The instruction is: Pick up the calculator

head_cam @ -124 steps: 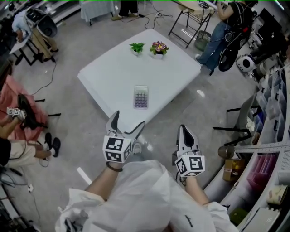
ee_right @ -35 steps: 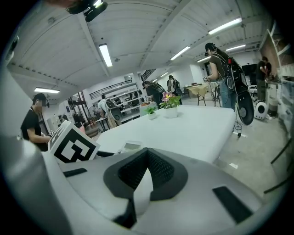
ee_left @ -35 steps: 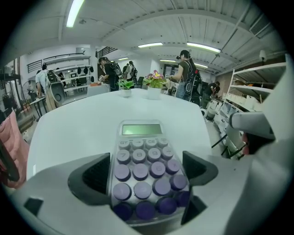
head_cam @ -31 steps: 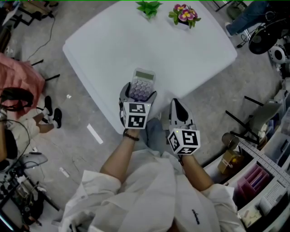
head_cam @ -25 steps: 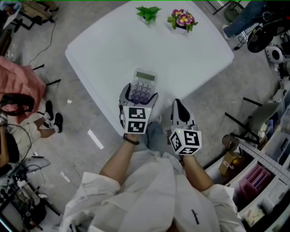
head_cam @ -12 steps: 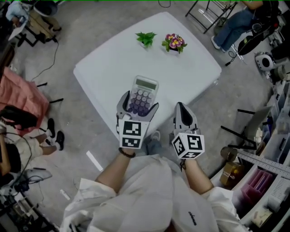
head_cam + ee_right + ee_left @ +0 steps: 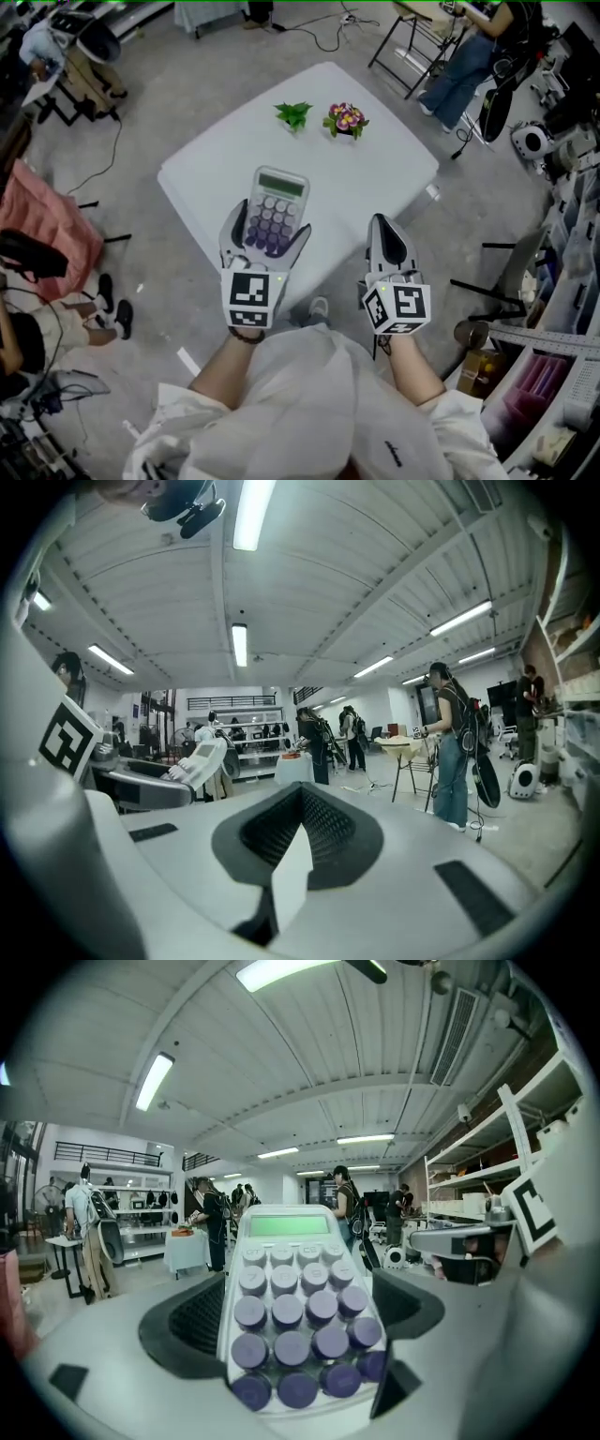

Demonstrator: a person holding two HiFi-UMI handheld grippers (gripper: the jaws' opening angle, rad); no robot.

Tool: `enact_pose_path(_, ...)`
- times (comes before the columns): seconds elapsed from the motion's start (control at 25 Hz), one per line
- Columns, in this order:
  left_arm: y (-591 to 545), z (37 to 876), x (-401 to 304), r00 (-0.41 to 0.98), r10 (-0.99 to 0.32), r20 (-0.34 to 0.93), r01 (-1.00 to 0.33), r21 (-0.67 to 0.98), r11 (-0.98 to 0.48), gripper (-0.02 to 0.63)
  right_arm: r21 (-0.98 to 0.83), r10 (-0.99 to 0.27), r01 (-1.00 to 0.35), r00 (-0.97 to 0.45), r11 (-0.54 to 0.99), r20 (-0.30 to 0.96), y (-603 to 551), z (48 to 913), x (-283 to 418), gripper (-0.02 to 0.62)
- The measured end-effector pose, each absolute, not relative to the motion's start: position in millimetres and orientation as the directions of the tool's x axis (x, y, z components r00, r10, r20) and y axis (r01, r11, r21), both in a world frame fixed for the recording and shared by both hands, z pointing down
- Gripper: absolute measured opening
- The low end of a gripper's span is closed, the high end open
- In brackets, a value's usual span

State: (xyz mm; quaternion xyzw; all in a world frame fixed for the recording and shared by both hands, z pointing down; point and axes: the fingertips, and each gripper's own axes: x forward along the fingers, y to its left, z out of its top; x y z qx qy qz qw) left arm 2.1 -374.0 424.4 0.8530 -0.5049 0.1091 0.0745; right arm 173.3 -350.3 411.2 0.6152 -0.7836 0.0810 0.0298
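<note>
While my left gripper (image 7: 267, 227) clamps the one calculator (image 7: 272, 214) by its lower side edges, raised off the single white table (image 7: 375, 178), any tilt or slackened squeeze could let it slide out and drop. My right gripper (image 7: 382, 228) is empty, jaws together. Farther off on the table stand two pots, one green plant (image 7: 293, 114) and one flowering plant (image 7: 344, 120).

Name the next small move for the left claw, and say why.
Probably just hold the left claw shut and steady: its jaws grip the calculator by both long edges, and it looks already raised off the table. The right claw is shut and empty.
</note>
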Motion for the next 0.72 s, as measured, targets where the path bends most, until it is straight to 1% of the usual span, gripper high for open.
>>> enact_pose_path(0.24,-364,378,-19,0.447,-0.880,0.164,-0.891,-0.003,-0.453,0.492,0.007,-0.974,-0.977,-0.211,0.212,0.080,-341,378,184,0.017)
enact_pose_path(0.52,-349,327,-35,0.423,-0.904,0.057,-0.904,-0.034,-0.426,0.492,-0.032,-0.985,-0.984,-0.174,0.174,0.004,-326,342,211,0.017)
enact_pose_path(0.72,-346,308,-37,0.423,-0.906,0.010,-0.905,-0.052,-0.423,0.492,-0.015,-0.988,-0.988,-0.154,0.155,-0.030,-316,326,229,0.017)
